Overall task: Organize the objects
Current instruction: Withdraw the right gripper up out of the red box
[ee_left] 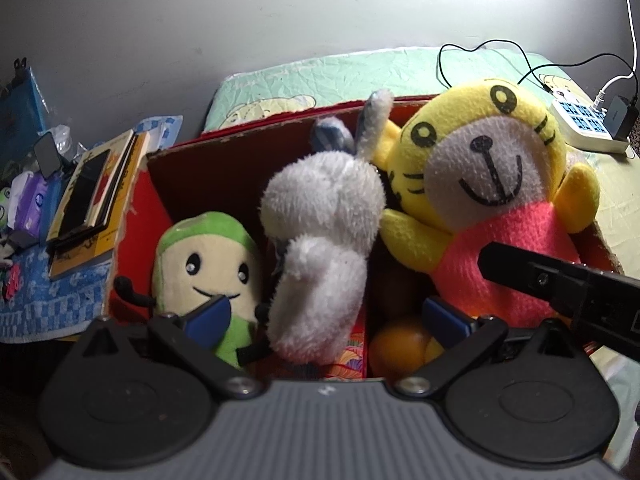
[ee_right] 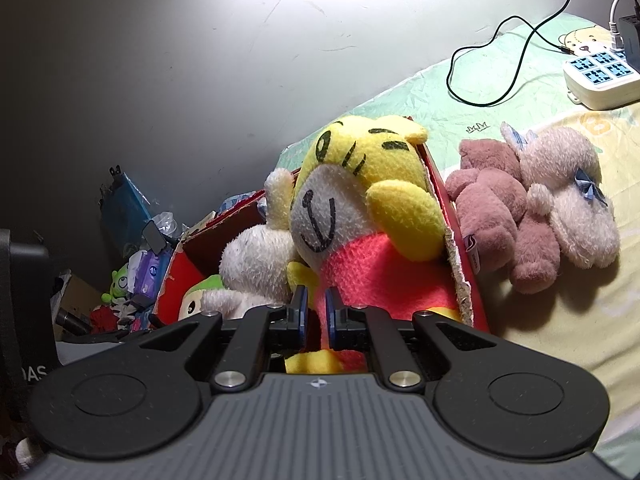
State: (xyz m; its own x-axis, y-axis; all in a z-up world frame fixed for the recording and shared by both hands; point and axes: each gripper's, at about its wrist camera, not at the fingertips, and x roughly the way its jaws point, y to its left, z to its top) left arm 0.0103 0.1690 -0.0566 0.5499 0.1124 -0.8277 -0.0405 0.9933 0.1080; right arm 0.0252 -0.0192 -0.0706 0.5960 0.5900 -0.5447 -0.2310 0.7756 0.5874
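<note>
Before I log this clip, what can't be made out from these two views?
- Box floor: hidden by the toys, both views.
- Orange balls: count unclear, left view; tiger and left gripper cover them.
- Right gripper pads: narrow gap on the tiger's red cloth, pinch depth hidden.
- Brown bear's face: turned away, right view.

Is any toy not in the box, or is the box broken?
Yes. Two teddies, a brown teddy and a pale pink teddy, lie on the bed outside the red box. The box's near edge looks torn and ragged.
</note>
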